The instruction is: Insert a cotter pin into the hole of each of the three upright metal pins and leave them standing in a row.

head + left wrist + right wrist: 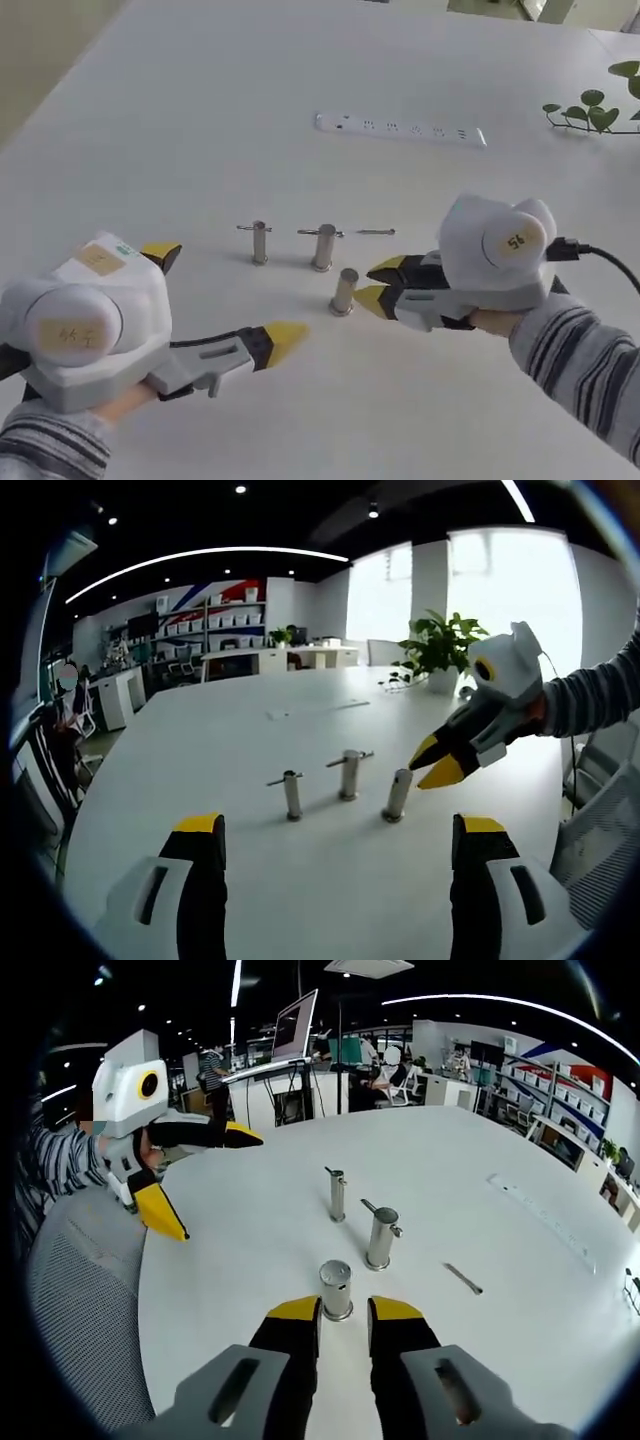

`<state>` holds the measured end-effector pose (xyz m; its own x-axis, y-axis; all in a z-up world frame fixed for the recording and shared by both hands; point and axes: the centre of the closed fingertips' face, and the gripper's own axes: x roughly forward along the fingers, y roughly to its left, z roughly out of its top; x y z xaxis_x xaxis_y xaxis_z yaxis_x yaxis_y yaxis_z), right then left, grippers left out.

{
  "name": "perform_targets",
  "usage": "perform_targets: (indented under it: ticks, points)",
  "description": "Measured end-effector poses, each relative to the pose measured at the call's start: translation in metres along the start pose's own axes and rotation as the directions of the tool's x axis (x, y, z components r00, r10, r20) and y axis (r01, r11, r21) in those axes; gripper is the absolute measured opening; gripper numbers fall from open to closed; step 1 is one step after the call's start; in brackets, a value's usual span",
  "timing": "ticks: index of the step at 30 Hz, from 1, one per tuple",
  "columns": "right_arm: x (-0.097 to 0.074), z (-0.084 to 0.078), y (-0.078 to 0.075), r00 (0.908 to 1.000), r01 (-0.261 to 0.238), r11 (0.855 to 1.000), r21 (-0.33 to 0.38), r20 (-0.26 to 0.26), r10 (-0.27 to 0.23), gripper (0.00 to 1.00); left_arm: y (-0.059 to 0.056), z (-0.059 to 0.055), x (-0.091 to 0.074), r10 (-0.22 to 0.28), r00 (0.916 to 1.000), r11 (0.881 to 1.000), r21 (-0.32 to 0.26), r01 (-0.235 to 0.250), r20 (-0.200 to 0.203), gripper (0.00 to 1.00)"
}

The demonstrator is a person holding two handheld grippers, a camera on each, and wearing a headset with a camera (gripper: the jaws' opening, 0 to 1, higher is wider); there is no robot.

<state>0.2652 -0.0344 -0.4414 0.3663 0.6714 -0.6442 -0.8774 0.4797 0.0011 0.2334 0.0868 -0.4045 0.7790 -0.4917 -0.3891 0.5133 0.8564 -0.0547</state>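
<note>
2/3 done: far pin (259, 240), mid pin (323, 245) cottered. To do: near pin (344, 292), bare, just ahead of R gripper (378, 283); loose cotter (375, 232) beyond. R jaws slightly parted, empty; L gripper (225, 290) wide open.

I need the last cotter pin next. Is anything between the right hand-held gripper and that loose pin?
Nothing visible. The cotter pin lies on open table beyond the right hand-held gripper; the bare pin stands beside its tips, off that line.

Left pin (259, 243), middle pin (323, 247) and front pin (344, 292) stand near together, with narrow gaps. Loose cotter pin (375, 232) lies beside the middle pin. Table (200, 120) open out to the power strip (400, 129).
</note>
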Motion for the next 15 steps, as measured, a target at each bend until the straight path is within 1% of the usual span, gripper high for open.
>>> perform_targets:
  ticks: [1,4,8,10,11,15]
  points:
    - [-0.002,-0.001,-0.001,0.9999,-0.008,1.000,-0.004,-0.010,0.008,0.14,0.002,0.000,0.001,0.002,1.0000,1.000,0.000,-0.002,-0.002,0.93]
    - [-0.008,-0.002,-0.008,0.9998,-0.011,1.000,0.006,-0.015,0.011,0.14,0.003,-0.001,0.002,0.006,1.0000,1.000,-0.002,-0.006,-0.004,0.93]
    - [-0.012,-0.002,-0.019,0.9994,-0.001,1.000,-0.009,-0.035,0.001,0.14,0.003,-0.001,0.003,0.007,0.9999,1.000,0.001,-0.007,-0.008,0.93]
    - [-0.012,-0.003,-0.027,0.9986,-0.002,1.000,-0.020,-0.052,0.001,0.14,0.003,-0.002,0.003,0.008,0.9999,1.000,0.001,-0.008,-0.009,0.93]
    - [-0.011,-0.005,-0.031,0.9971,-0.004,0.999,-0.032,-0.077,0.001,0.14,0.003,-0.002,0.004,0.008,0.9999,1.000,0.002,-0.008,-0.011,0.93]
    - [-0.008,-0.006,-0.046,0.9931,-0.012,0.998,-0.064,-0.117,0.004,0.14,0.004,-0.002,0.004,0.009,0.9999,1.000,0.005,-0.008,-0.012,0.93]
